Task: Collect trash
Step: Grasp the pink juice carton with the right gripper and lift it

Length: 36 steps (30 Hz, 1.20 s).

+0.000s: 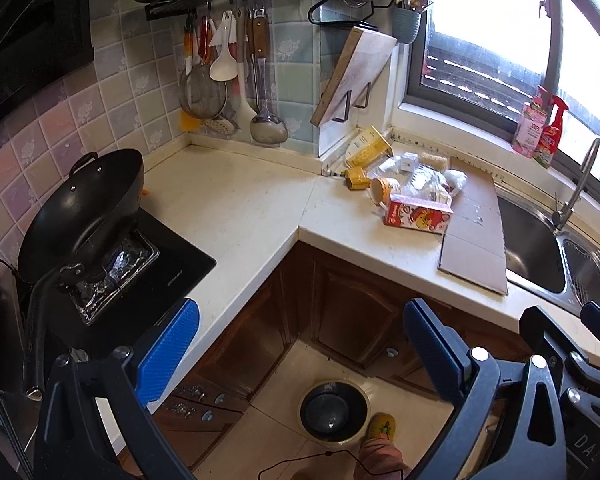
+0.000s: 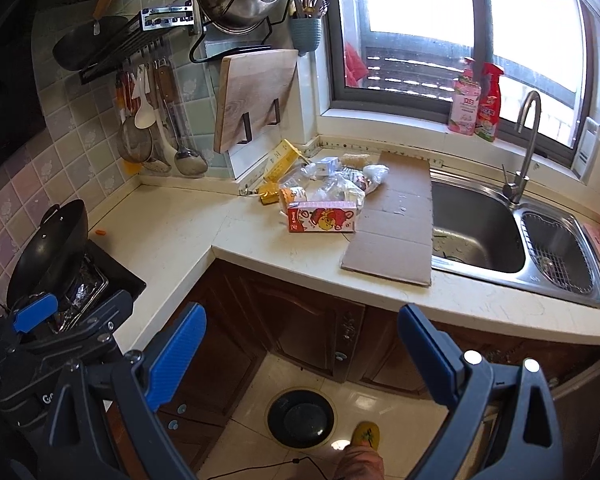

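— Where's the trash?
— The red carton (image 2: 323,218) and wrappers (image 2: 334,184) lie on the tabletop (image 2: 172,236), ahead of both tongs, carton lengthwise across.
— Holding anything?
— No: left tongs (image 1: 300,354) and right tongs (image 2: 302,356) gape wide, empty; the right looks nearer.

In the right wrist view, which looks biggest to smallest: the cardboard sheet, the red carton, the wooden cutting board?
1. Cardboard sheet.
2. Wooden cutting board, close behind; it hangs farther back, so this ranking is unsure.
3. Red carton, clearly smallest.
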Motion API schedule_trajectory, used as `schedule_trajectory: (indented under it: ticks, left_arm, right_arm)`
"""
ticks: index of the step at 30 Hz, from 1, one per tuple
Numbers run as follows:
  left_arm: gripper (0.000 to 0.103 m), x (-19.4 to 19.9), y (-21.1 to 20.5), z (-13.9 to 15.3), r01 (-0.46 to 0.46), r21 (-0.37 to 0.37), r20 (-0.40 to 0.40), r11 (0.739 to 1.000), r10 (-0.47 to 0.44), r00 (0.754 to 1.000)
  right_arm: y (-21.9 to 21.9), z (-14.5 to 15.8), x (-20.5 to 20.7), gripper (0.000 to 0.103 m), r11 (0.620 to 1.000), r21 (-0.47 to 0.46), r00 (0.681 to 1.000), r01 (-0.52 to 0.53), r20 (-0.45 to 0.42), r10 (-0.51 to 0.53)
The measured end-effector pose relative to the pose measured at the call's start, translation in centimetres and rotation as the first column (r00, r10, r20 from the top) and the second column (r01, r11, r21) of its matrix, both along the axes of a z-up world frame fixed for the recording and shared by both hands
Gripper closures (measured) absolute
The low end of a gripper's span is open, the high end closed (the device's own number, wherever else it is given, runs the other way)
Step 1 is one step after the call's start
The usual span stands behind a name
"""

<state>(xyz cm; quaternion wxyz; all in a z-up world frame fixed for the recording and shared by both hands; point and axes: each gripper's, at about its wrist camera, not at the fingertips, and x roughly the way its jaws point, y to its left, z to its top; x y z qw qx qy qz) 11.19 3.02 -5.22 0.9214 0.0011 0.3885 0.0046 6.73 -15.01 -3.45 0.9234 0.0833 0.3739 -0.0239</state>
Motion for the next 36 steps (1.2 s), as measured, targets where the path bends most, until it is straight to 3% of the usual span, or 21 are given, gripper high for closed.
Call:
schedule_trajectory:
  ticks: [10,15,21,27,32,36]
  left_arm:
    - [0.002,8.4,-5.7,-0.3,-0.053,-0.016,-0.027,0.998,0.053,0.998]
    - [0.001,12.6,-9.4,-1.0,-0.046,0.017,-0.056,0.999,0.047,0.997]
    - [0.001,18.0,-12.0,-2.9,-0.034,0.059,-0.106,0.998,0.040,0.994]
    - [0.001,21.8,-11.6,-5.2,-0.062,0.056,-0.172,0.997,0.070,0.983]
    - [0.001,24.5,-10.6,-7.3,-0.078,-0.006,-0.241,0.997,0.074,0.968]
    - [0.001,25.9,-10.1,-8.5,-0.092,-0.024,-0.269,0.995,0.082,0.960]
  right_arm:
    - [-7.2,-1.5,10.9,0.009,0.974,0.114,0.980,-0.194,-0.032,0.199]
    - [-10.6,-3.0,17.1,0.009,0.951,0.064,0.948,-0.302,-0.085,0.307]
    - [-12.0,-6.6,24.6,0.009,0.885,-0.032,0.874,-0.465,-0.179,0.452]
    - [-10.8,-11.0,30.6,0.009,0.802,-0.107,0.795,-0.588,-0.258,0.549]
    - [-8.5,-14.0,33.0,0.015,0.706,-0.110,0.699,-0.700,-0.312,0.644]
    - [-6.6,-15.4,33.6,0.015,0.633,-0.184,0.654,-0.752,-0.328,0.682]
